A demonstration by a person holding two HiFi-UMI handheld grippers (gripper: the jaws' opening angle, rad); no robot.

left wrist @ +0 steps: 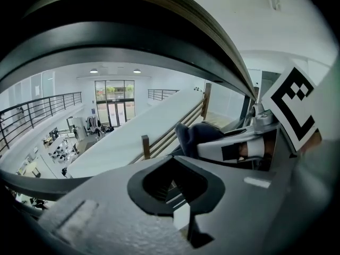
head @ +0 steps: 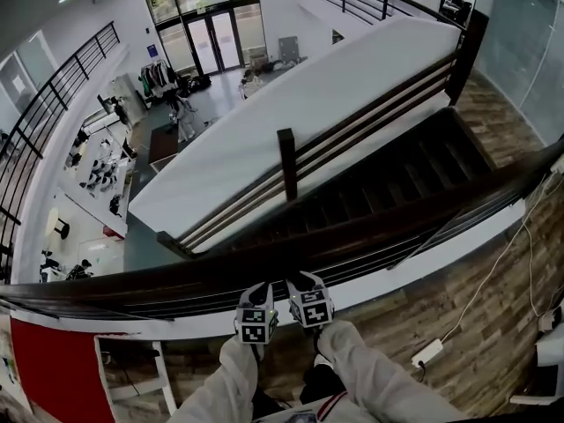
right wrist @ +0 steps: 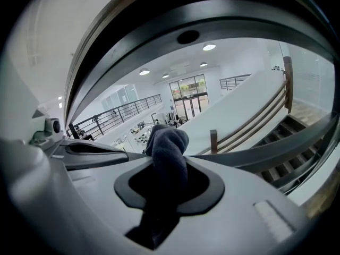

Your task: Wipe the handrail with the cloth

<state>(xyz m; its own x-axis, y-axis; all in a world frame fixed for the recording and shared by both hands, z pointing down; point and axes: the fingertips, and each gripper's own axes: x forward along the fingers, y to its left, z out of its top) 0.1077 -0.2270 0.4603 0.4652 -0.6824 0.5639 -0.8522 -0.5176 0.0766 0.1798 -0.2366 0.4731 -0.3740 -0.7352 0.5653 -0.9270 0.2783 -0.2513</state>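
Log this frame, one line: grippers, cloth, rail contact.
left gripper: shut, empty | right gripper: shut on cloth | both at handrail, near side | wiping contact: cannot tell

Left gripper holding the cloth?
No: the left gripper is shut with nothing between its jaws, while the dark cloth is clamped in the right gripper.

The handrail [head: 132, 285] has a free top to the left and right of the grippers. On its far side, open air drops to the stairs [head: 397, 179]. Thin bars [head: 432, 241] under the rail block any way through. The left gripper [head: 259, 286] and right gripper [head: 303, 278] crowd each other, with little room between. A power strip [head: 427, 352] lies on the near floor at right.
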